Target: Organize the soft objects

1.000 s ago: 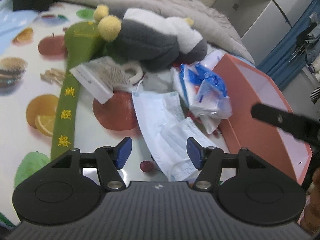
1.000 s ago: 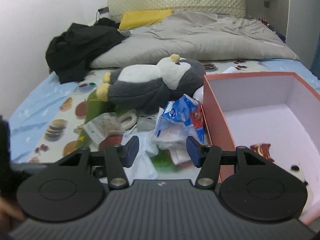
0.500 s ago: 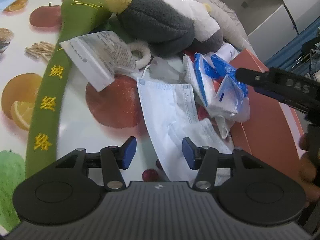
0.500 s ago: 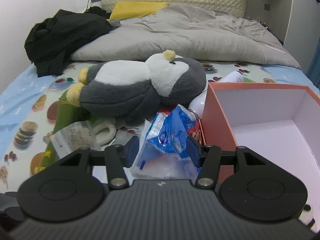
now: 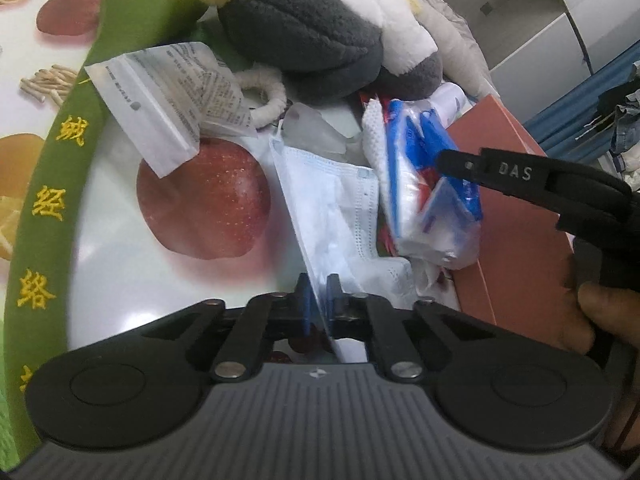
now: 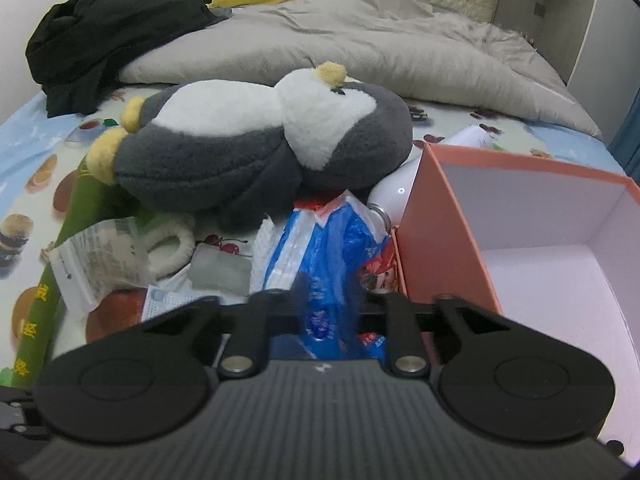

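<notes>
box (image 6: 440,240) interior open | penguin plush (image 6: 256,152) — bottle (image 6: 396,196) crowd its left

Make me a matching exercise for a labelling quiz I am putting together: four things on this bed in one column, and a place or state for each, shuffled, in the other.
Things:
1. face mask
2. blue-and-white plastic packet
3. plush penguin
4. pink box

Places or states:
A. lying on its side on the bed
B. pinched in the left gripper
C. open, standing at the right of the pile
D. pinched in the right gripper

Pairs: 1-B, 2-D, 3-A, 4-C
</notes>
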Tool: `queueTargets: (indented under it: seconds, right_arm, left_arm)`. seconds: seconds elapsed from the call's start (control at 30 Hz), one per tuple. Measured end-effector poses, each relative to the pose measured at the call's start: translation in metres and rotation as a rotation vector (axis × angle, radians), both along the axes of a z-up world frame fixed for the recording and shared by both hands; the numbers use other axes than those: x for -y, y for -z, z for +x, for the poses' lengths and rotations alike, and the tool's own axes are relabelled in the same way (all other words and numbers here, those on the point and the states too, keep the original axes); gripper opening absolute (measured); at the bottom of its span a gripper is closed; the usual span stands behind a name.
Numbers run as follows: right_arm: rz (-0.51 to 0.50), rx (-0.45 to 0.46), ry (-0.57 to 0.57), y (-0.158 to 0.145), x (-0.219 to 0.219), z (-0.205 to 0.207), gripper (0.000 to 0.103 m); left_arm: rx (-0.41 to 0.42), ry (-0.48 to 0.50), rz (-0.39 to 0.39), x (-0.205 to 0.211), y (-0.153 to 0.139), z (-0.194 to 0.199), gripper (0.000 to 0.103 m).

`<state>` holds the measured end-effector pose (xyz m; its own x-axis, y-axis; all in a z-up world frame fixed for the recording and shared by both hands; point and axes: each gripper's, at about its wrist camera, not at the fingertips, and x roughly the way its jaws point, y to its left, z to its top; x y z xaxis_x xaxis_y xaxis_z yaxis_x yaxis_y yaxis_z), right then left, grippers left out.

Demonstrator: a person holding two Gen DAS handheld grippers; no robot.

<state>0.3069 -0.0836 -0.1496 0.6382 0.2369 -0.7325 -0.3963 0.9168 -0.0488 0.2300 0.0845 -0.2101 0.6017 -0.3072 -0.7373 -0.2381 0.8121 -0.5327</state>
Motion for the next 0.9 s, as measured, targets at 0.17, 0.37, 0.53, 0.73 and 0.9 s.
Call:
queueTargets:
  seconds: [0.17,0.37,0.53,0.73,0.9]
  right_arm:
    - [0.014,0.035,-0.009,-0.014,0.004,-0.009,0.009]
    - [0.040,0.068,-0.032,-0.034,0.008,-0.029,0.008]
    - [0.065,0.085,-0.033,-0.045,0.016,-0.049,0.008]
    - [0.079,0.069,-0.045,-0.047,0.028,-0.077,0.008]
    - [0.069,0.029,-0.056,-0.038,0.038,-0.102,0.008]
  left_arm:
    - [0.039,-0.011,0.004,-0.006,-0.011,-0.008,0.003]
    - [0.084,-0.014,0.041,-0.008,-0.034,-0.025,0.002]
    - [0.106,-0.021,0.062,-0.008,-0.048,-0.043,0.001]
    - [0.115,-0.038,0.068,-0.010,-0.053,-0.063,0.000]
    - [0.108,-0.048,0.084,-0.014,-0.054,-0.078,0.000]
